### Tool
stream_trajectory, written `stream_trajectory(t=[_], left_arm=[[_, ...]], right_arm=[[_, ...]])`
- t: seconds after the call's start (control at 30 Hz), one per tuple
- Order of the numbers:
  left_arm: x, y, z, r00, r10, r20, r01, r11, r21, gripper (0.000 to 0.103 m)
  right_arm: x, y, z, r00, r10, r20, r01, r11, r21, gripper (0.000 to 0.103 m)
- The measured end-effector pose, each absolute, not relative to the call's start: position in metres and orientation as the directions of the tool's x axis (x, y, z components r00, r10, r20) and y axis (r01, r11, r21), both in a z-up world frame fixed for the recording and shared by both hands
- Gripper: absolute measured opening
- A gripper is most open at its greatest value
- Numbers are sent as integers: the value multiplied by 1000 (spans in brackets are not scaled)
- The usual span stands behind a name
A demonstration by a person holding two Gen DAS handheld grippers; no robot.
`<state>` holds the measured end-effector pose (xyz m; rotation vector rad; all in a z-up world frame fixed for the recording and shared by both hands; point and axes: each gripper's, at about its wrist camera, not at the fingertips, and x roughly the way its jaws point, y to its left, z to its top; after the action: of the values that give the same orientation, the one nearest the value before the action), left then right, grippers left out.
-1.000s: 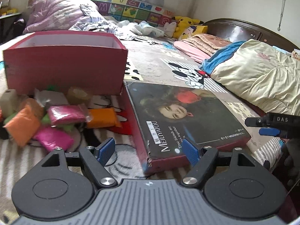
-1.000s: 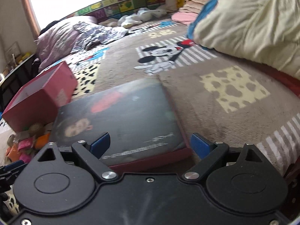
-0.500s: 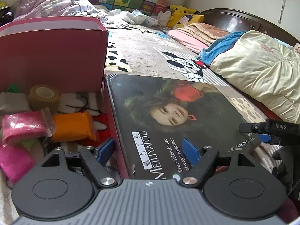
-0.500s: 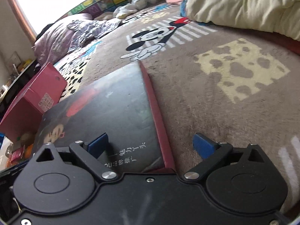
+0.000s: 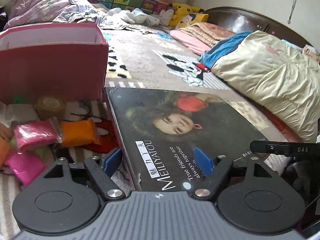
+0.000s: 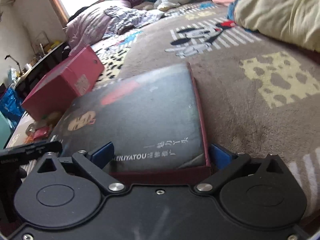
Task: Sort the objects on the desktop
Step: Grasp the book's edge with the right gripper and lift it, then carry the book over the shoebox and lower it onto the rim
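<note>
Since that flat box lid (image 5: 180,132) is wide, you're straddling its near corners with left gripper (image 5: 158,161) and right gripper (image 6: 160,153), both spread, nothing clamped yet.

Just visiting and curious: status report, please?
Left gripper open, astride box lid's left corner. Right gripper open, astride its right corner. Pink box alongside; nothing blocking.

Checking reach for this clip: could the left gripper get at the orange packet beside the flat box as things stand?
Probably yes. The orange packet lies just ahead-left of the open left gripper, nothing on top of it; the left gripper would first have to leave the flat box edge it straddles.
</note>
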<state>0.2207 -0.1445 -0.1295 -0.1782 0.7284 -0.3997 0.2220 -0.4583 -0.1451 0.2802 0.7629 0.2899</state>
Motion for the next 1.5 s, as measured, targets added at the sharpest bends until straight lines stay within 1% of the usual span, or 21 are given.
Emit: stream_trajectory(t=[0.2, 0.4, 0.5, 0.77, 1.03, 1.5], left_arm=[[197, -134, -105, 695, -430, -576, 331, 903, -275, 79], [176, -111, -82, 732, -431, -528, 332, 902, -276, 79], [168, -97, -71, 755, -416, -507, 330, 909, -255, 81], [160, -49, -52, 799, -367, -476, 295, 929, -223, 81], [173, 2, -47, 825, -313, -470, 242, 948, -208, 81], [230, 80, -40, 856, -227, -465, 164, 971, -171, 81]], right_arm=[[194, -447, -115, 722, 354, -594, -197, 929, 314, 103], [169, -430, -87, 751, 358, -555, -241, 931, 275, 103], [166, -416, -76, 758, 373, -535, -272, 926, 260, 103], [179, -372, -60, 748, 435, -502, -363, 901, 239, 103], [206, -319, -58, 729, 478, -489, -412, 878, 244, 103], [253, -232, -63, 705, 520, -483, -443, 854, 274, 103]])
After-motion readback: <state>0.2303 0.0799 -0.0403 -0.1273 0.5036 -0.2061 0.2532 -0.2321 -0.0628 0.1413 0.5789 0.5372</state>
